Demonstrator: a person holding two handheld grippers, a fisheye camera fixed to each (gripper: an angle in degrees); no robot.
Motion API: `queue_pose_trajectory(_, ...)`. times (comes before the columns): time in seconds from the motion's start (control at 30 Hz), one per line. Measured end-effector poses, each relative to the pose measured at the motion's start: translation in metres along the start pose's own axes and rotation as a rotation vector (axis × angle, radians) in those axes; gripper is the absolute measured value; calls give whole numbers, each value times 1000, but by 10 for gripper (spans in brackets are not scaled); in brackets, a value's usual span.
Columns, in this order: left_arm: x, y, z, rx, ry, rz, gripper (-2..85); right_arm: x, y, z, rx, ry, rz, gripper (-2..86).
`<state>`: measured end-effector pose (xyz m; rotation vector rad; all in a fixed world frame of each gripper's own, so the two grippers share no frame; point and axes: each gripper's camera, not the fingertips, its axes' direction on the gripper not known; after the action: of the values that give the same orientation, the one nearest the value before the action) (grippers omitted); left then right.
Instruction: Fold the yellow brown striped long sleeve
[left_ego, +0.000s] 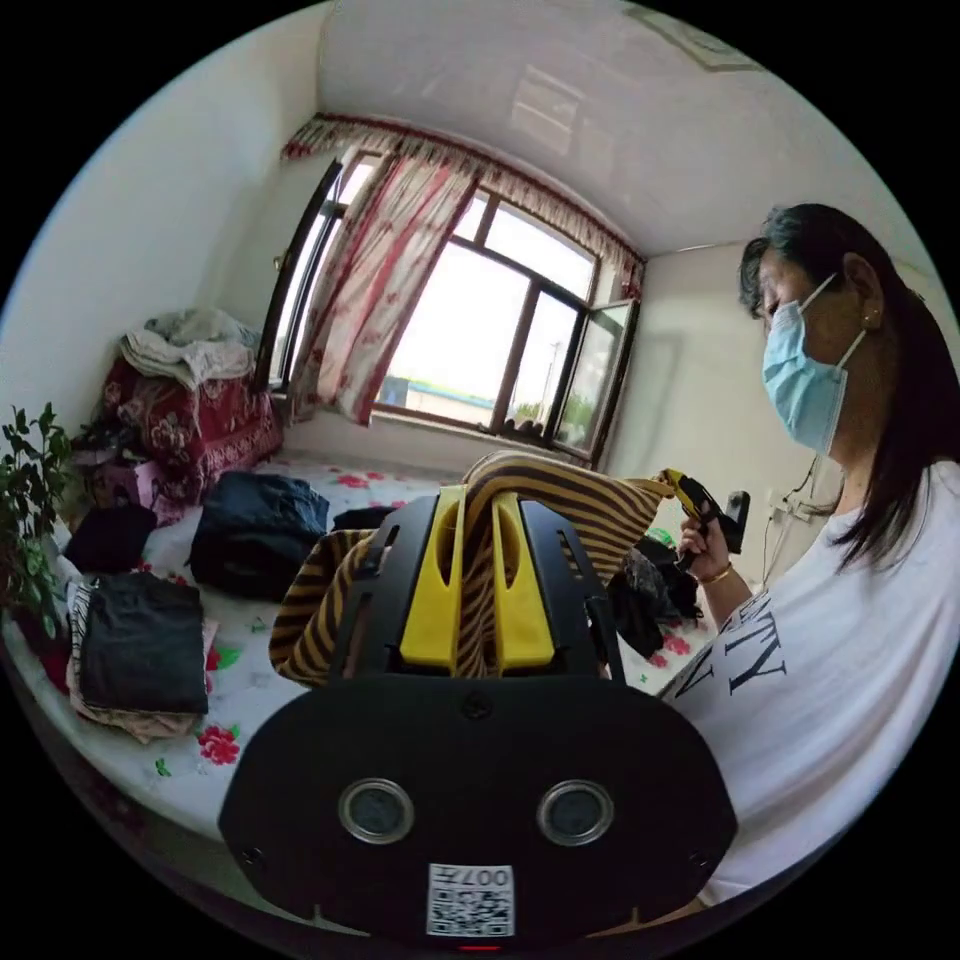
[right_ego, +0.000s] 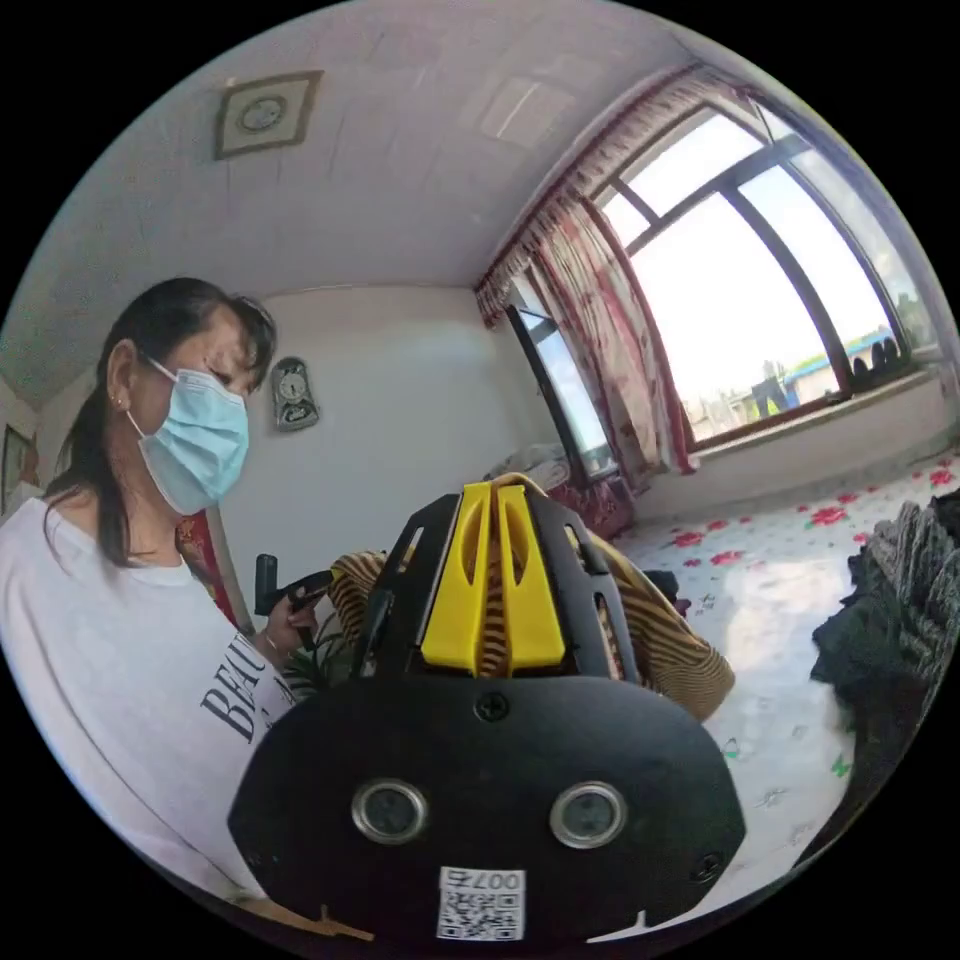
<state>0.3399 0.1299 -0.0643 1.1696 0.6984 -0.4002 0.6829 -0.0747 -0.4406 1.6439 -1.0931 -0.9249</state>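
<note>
The yellow brown striped long sleeve (left_ego: 590, 510) hangs in the air above the bed, stretched between both grippers. My left gripper (left_ego: 478, 500) is shut on one part of it, with striped cloth pinched between the yellow jaws. My right gripper (right_ego: 492, 495) is shut on another part of the striped long sleeve (right_ego: 670, 640), which droops toward the bed. In the left gripper view the right gripper (left_ego: 690, 495) shows in the person's hand at the garment's far end. In the right gripper view the left gripper (right_ego: 300, 592) shows in the other hand.
The bed (left_ego: 250, 690) has a white sheet with red flowers. Folded dark clothes (left_ego: 140, 650) lie at its near left, a dark blue heap (left_ego: 260, 525) further back, and a dark pile (right_ego: 890, 620) to the right. A plant (left_ego: 30, 500) stands beside the bed. The person (left_ego: 850, 640) stands close.
</note>
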Motion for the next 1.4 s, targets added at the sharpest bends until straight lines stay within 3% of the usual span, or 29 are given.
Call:
queue_pose_trajectory(0.23, 68, -20, -96, 419, -31, 214, 44, -191, -71, -72, 225, 293, -380, -3)
queue_pose_trajectory(0.33, 84, -28, -98, 508, -88, 261, 43, -217, -80, -64, 239, 374, -483, -2)
queue_pose_trajectory(0.47, 83, -49, -66, 478, -144, 281, 44, -192, -97, -24, 170, 435, -489, 0)
queue_pose_trajectory(0.6, 43, -84, 54, 284, -263, 298, 60, -79, -114, 81, -34, 521, -363, 13)
queue_pose_trajectory(0.67, -2, -90, 137, 101, -290, 209, 88, -5, -106, 140, -181, 577, -260, 30)
queue_pose_trajectory(0.73, -81, -68, 238, -221, -349, -28, 108, 106, -61, 202, -400, 606, -32, 60)
queue_pose_trajectory(0.77, -97, -57, 251, -276, -386, -91, 108, 133, -43, 213, -461, 598, 37, 68)
queue_pose_trajectory(0.83, -133, -4, 259, -338, -451, -207, 101, 205, 40, 217, -586, 579, 238, 81)
queue_pose_trajectory(0.9, -142, 41, 251, -377, -462, -219, 96, 233, 115, 197, -625, 619, 299, 87)
queue_pose_trajectory(1.03, -148, 157, 231, -630, -493, -312, 92, 271, 281, 143, -874, 759, 475, 98)
queue_pose_trajectory(1.2, -140, 218, 214, -791, -478, -415, 97, 279, 363, 139, -1053, 854, 484, 102)
queue_pose_trajectory(1.33, -152, 206, 237, -783, -450, -398, 114, 293, 414, 196, -1205, 698, 541, 69)
queue_pose_trajectory(1.4, -165, 204, 255, -800, -454, -385, 120, 287, 422, 219, -1247, 789, 422, 39)
